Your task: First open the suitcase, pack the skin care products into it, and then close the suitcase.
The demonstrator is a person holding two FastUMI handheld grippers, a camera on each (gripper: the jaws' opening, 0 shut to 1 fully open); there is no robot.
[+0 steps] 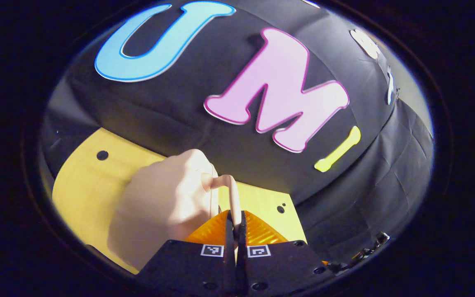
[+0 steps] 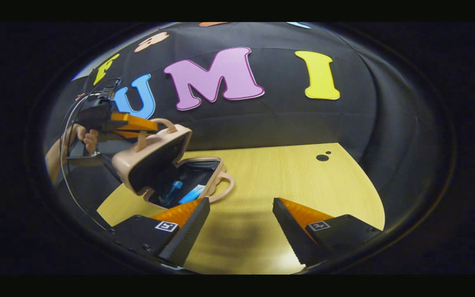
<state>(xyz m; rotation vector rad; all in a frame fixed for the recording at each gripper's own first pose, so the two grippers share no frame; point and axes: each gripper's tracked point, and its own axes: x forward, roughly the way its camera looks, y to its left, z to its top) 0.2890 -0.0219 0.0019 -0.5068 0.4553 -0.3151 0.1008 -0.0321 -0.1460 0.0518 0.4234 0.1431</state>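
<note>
Yellow wood table [image 2: 287, 177] sits under both grippers, with black cloth wall [image 2: 287, 119] behind. Left gripper [image 1: 236, 222] is pressed together on the thin handle [image 1: 234, 194] of the pink suitcase [image 2: 167, 165], holding its lid half up, and the lid hides much of the inside. Right gripper [image 2: 241, 206] is spread wide over bare table just beside the case, where two blue skin care products [image 2: 182, 192] lie.

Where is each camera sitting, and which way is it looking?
Left gripper view: rides the left gripper, looking along its fingers, shut on the suitcase lid's handle.
Right gripper view: rides the right gripper, fingers spread above the table, looking toward the open suitcase; a hand holds the left gripper there.
Both show the suitcase and table.
</note>
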